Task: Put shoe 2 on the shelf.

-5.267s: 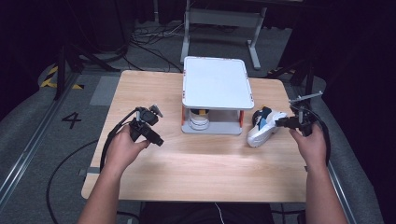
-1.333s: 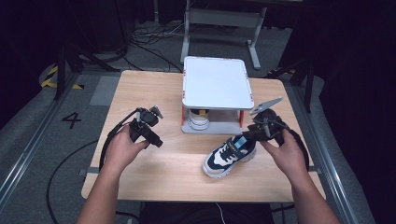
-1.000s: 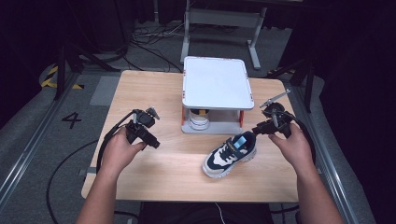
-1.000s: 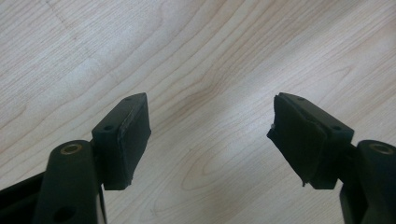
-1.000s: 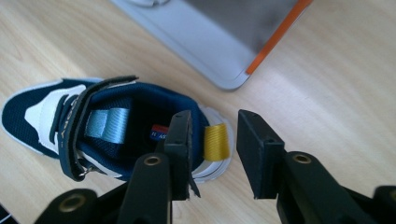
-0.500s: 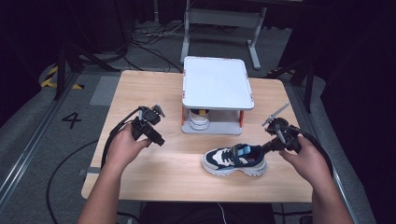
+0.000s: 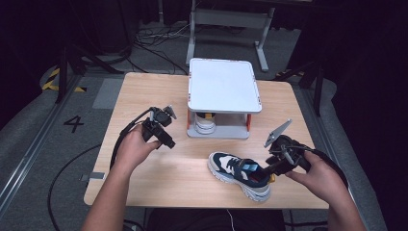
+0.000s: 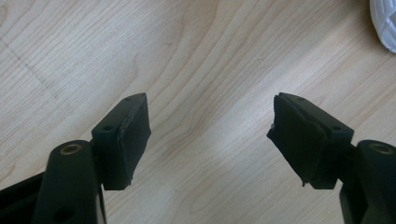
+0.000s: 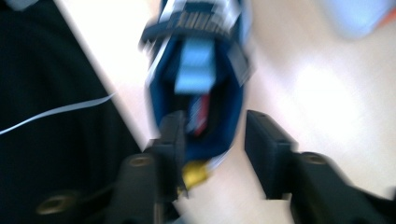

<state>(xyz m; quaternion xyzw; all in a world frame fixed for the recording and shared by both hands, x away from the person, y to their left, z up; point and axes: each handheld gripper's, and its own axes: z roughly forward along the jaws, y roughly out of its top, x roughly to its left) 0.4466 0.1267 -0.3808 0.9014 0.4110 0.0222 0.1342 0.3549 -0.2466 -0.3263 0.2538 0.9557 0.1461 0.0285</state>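
A navy and white sneaker (image 7: pixel 238 173) lies on its sole near the table's front edge, toe to the left and heel to the right. My right gripper (image 7: pixel 268 169) is at the heel. In the blurred right gripper view the sneaker's heel (image 9: pixel 201 70) sits between the jaws of my right gripper (image 9: pixel 212 135). The jaws have just been opening, and a gap shows beside the right one. My left gripper (image 7: pixel 168 142) hovers over bare wood left of the stand. In its own view the left gripper (image 8: pixel 210 135) is open with nothing between the jaws.
A white two-level stand (image 7: pixel 221 84) sits at the back middle of the wooden table (image 7: pixel 159 183), with a second white shoe (image 7: pixel 204 126) on its lower shelf. A white sole edge (image 8: pixel 385 23) shows in the left gripper view. Cables trail off the table's left edge.
The sneaker came from the right side to the front of the table and turned flat, toe to the left. My right hand shifted toward the near right corner. The left hand stayed put.
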